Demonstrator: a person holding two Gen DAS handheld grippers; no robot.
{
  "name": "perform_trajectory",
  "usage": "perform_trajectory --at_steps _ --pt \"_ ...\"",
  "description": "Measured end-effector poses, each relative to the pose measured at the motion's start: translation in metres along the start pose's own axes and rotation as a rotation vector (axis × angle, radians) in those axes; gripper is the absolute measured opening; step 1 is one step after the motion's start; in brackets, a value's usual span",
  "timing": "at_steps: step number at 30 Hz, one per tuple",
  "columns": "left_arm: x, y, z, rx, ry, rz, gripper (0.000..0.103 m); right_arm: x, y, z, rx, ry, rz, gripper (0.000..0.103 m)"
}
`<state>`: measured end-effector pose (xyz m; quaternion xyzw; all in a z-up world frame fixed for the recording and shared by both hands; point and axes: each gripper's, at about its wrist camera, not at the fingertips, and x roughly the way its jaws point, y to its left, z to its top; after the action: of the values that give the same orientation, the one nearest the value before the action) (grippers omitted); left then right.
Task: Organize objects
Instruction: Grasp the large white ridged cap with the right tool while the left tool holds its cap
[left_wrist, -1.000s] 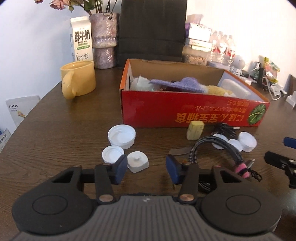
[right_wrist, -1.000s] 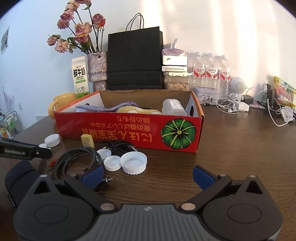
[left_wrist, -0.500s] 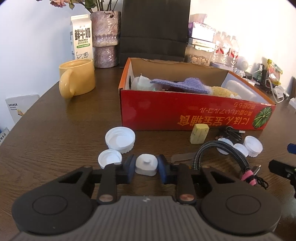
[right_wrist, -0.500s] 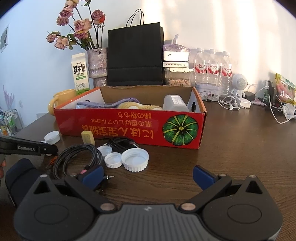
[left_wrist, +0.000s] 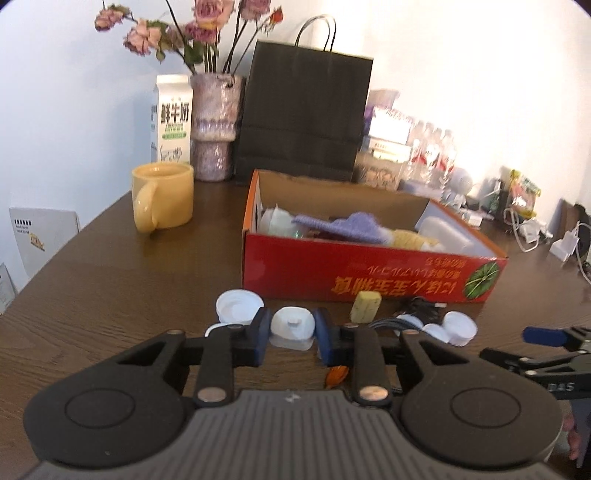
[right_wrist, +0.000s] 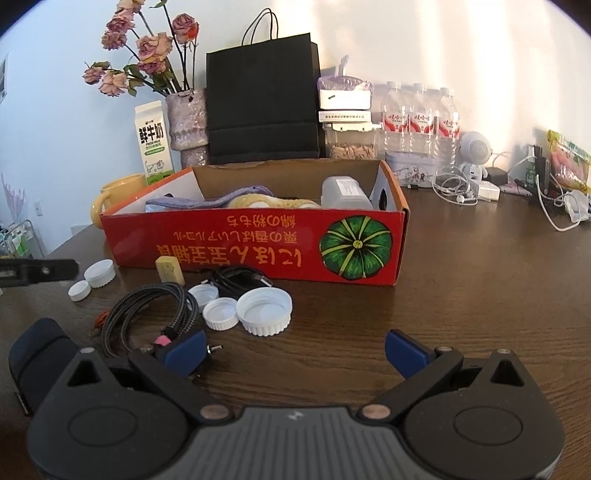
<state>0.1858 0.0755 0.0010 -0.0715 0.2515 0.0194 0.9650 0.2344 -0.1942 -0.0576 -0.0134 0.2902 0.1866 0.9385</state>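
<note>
My left gripper (left_wrist: 290, 335) is shut on a small white stopper-like cap (left_wrist: 291, 324), held a little above the brown table. Two white caps (left_wrist: 236, 307) lie just behind it. The red cardboard box (left_wrist: 369, 275) stands beyond, holding a purple cloth, a yellow cloth and a white container. A yellow block (left_wrist: 365, 307) lies at its front wall. My right gripper (right_wrist: 293, 350) hovers open over bare table with nothing between its fingers. In front of it lie a large white cap (right_wrist: 264, 310), a smaller cap (right_wrist: 220, 313) and a coiled braided cable (right_wrist: 147, 314).
A yellow mug (left_wrist: 162, 201), a milk carton (left_wrist: 171, 118), a vase with dried flowers (left_wrist: 216, 125) and a black paper bag (left_wrist: 303, 114) stand behind the box. Water bottles (right_wrist: 421, 122), chargers and white cords (right_wrist: 458, 188) crowd the back right.
The left gripper's jaws closed on the white stopper cap, then rose with it off the table and tilted up. The right gripper kept still.
</note>
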Motion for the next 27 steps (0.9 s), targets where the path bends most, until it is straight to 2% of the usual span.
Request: perform_trajectory --at_steps 4,7,13,19,27 --pt "-0.015 0.000 0.001 0.005 -0.030 -0.012 0.027 0.004 0.001 0.001 -0.005 0.030 0.026 0.103" --pt "-0.024 0.001 0.000 0.005 -0.043 -0.023 0.027 0.006 0.006 0.006 -0.047 0.036 0.008 0.103" --pt "-0.024 0.007 -0.002 -0.009 -0.034 -0.019 0.027 0.017 0.007 0.023 -0.111 0.044 -0.036 0.103" --pt "-0.023 0.008 -0.003 -0.010 -0.028 -0.019 0.027 0.034 0.009 0.026 -0.142 0.083 -0.032 0.103" --pt "-0.018 0.005 -0.004 -0.006 -0.016 -0.020 0.027 0.045 0.005 0.026 -0.100 0.073 -0.015 0.093"
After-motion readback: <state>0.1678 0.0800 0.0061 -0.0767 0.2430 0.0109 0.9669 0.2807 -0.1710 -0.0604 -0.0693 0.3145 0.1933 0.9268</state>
